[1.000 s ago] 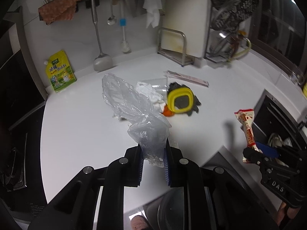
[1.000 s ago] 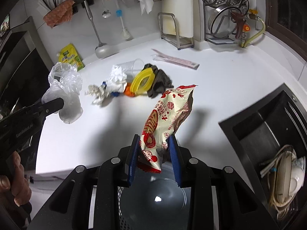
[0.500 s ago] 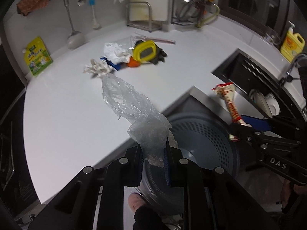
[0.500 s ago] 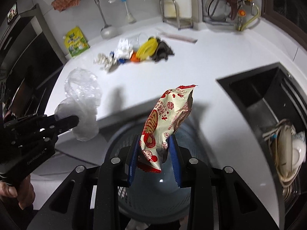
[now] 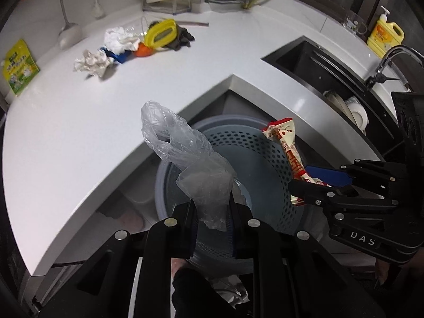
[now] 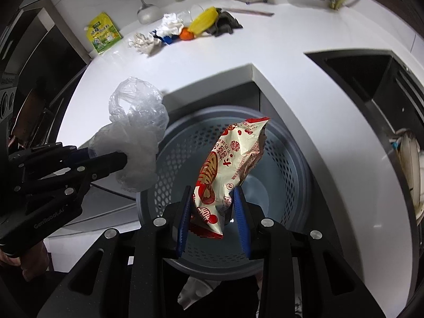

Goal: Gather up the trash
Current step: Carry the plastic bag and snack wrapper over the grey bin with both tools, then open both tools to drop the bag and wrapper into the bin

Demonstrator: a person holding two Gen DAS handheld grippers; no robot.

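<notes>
Over on the left, the left hand-held gripper (image 5: pixel 213 228) is pinching a crumpled clear plastic bag (image 5: pixel 185 159) between its two fingers, the bag standing up loosely above the jaws and hanging over the near left rim of a round perforated grey-blue bin (image 5: pixel 238 143) that is sitting below the curved edge of the white bench (image 5: pixel 79 122). From the other side, the same bag (image 6: pixel 137 137) is showing as a puffy bundle clamped at the tip of that black gripper (image 6: pixel 116 159), just beside the bin's left edge. Moving toward the middle, the bin (image 6: pixel 286 159) is lying open underneath both tools. Directly above its opening, the right hand-held gripper (image 6: pixel 213 212) is gripping a red-and-white snack wrapper (image 6: pixel 230 164) by its lower end between blue-padded fingers, the wrapper tilting upward and to the right. In the left view that gripper (image 5: pixel 315 182) is reaching in from the right with the wrapper (image 5: pixel 286 145) poking up over the bin. Farther back on the bench, more rubbish is sitting in a cluster: crumpled white paper (image 5: pixel 91 62), a yellow lid (image 5: pixel 160 33) and a dark rag (image 5: pixel 182 37). To the far right, a black sink (image 5: pixel 318 63) is holding dishes, with a yellow bottle (image 5: pixel 384 37) standing behind it.
</notes>
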